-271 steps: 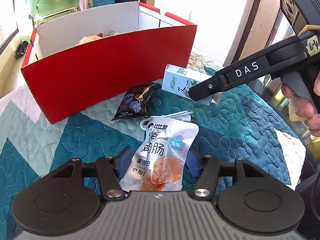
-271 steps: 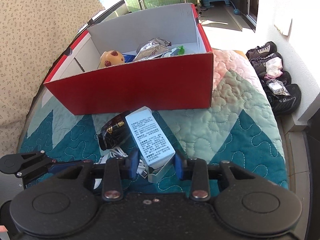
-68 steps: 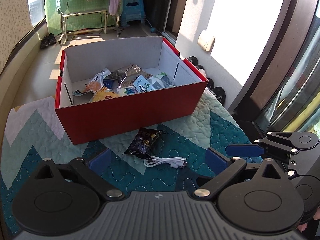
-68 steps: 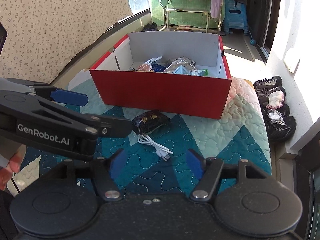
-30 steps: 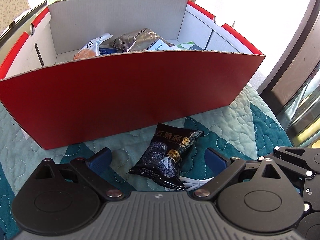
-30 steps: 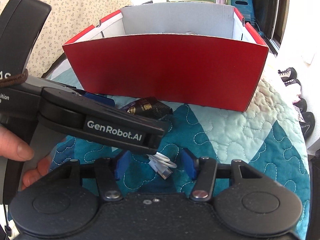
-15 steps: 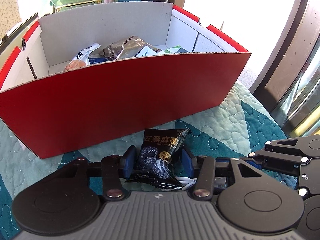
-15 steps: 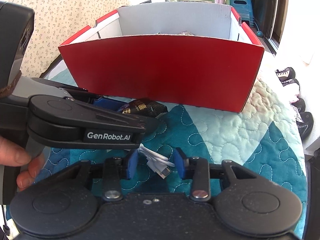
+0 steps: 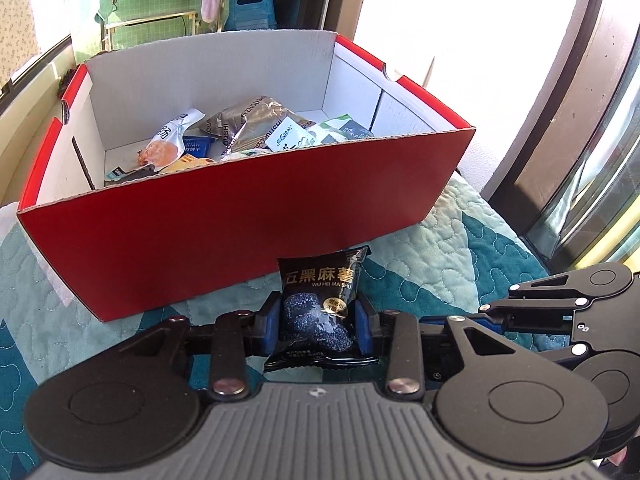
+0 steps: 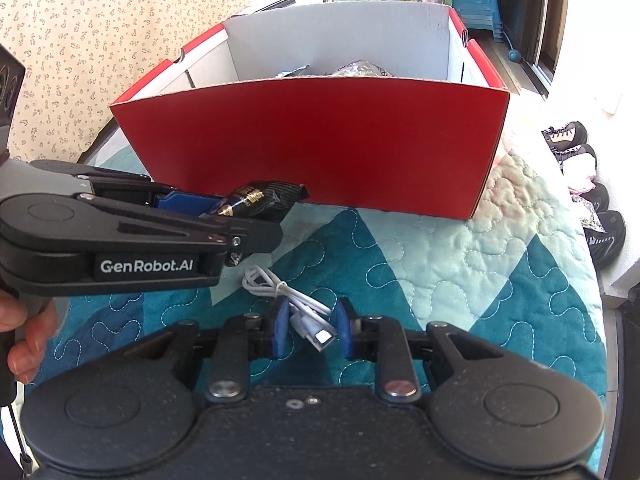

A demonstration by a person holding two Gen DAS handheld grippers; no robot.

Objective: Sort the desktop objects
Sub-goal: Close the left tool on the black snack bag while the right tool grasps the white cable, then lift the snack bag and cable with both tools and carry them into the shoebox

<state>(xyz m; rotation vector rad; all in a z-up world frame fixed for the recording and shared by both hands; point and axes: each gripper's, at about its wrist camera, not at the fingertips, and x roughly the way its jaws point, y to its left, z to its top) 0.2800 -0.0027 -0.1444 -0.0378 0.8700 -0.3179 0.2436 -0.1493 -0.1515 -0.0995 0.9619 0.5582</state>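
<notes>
Black sesame snack packet (image 9: 318,312) now pinched in left gripper (image 9: 318,326), jaws pressed onto it (a second ago they straddled it wide), just off the quilt in front of the red box (image 9: 240,236). White USB cable (image 10: 296,304) on the quilt between right gripper (image 10: 310,330) pads, jaws closing, not yet gripping. Next: both into the box.

Sunlit floor (image 9: 48,92), floral wallpaper (image 10: 80,40), blue stools (image 9: 250,4).

Box contents (image 10: 352,69) mostly hidden
</notes>
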